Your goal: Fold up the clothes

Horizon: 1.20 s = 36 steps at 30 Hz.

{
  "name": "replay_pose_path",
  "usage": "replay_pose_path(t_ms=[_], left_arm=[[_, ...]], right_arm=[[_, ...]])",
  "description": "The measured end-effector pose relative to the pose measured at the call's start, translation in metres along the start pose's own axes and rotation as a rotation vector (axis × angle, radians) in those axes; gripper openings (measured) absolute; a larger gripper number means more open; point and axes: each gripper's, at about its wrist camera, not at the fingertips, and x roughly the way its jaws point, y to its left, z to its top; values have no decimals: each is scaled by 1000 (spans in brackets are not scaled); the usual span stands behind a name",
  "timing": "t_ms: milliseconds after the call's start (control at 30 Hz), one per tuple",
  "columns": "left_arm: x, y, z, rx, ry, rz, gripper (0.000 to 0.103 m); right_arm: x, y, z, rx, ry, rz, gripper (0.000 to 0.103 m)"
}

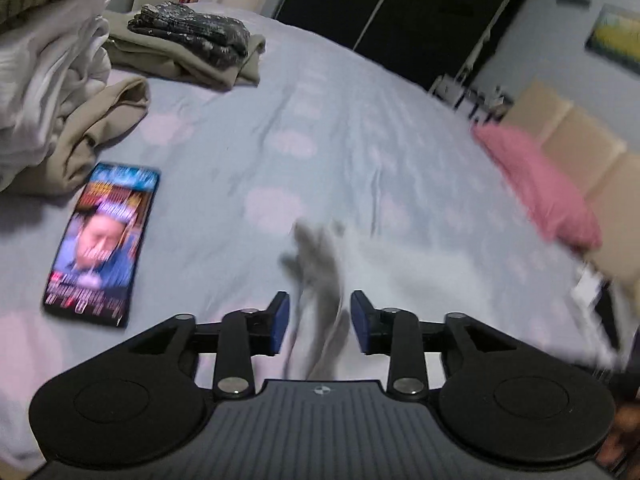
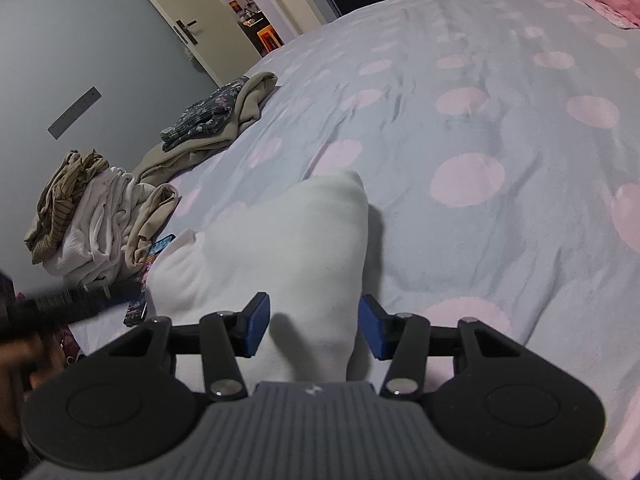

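Observation:
A white sock (image 2: pixel 288 240) lies on the spotted bedsheet (image 2: pixel 480 100), its near end running between the blue pads of my right gripper (image 2: pixel 314 328). Those jaws stand open, with a narrow gap on each side of the cloth. In the blurred left wrist view, a white and grey strip of the same cloth (image 1: pixel 320 280) runs between the pads of my left gripper (image 1: pixel 320 320). It is open too and its pads are clear of the fabric. A dark blurred tool and a hand (image 2: pixel 60 304) show at the left edge of the right wrist view.
A lit phone (image 1: pixel 102 244) lies on the bed (image 1: pixel 320 120) to the left. Behind it is a loose pile of white and beige clothes (image 1: pixel 48 92). A folded dark floral garment on a beige one (image 1: pixel 192 32) sits further back. A pink pillow (image 1: pixel 536 184) is on the right.

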Motion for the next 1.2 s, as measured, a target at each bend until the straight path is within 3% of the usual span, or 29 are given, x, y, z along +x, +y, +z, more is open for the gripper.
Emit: replay_pose_path(t_ms=[33, 100, 200, 300, 367, 400, 467, 600, 667, 733, 867, 1000, 1100, 1200], left_arm=[[6, 2, 10, -8, 13, -6, 51], [26, 5, 26, -11, 56, -8, 51], [60, 15, 42, -26, 133, 47, 51], [81, 27, 45, -105, 183, -23, 40], [84, 28, 43, -100, 170, -60, 11], [83, 27, 42, -85, 152, -62, 3], [74, 25, 42, -81, 83, -104, 3], [60, 22, 52, -85, -31, -309, 2], [63, 19, 59, -56, -44, -336, 3], [78, 16, 65, -35, -15, -291, 3], [120, 28, 57, -52, 128, -122, 3], [107, 40, 50, -111, 54, -107, 17], [80, 49, 52, -195, -3, -90, 19], [46, 52, 47, -241, -61, -129, 23]], right_arm=[[1, 0, 0, -1, -2, -2, 53], [2, 1, 0, -5, -5, -6, 53], [3, 2, 0, -15, -7, -6, 53], [6, 4, 2, -28, -6, -10, 53], [8, 4, 4, -36, -5, -13, 53], [9, 4, 4, -38, -5, -15, 53], [10, 3, 5, -37, -7, -14, 53], [11, 3, 6, -35, -11, -12, 53], [12, 3, 6, -36, -15, -13, 53], [14, 4, 7, -38, -15, -15, 53], [17, 5, 8, -42, -9, -21, 53], [17, 7, 11, -48, -16, -22, 53], [17, 8, 11, -50, -22, -20, 53], [20, 10, 9, -57, -15, -23, 53]])
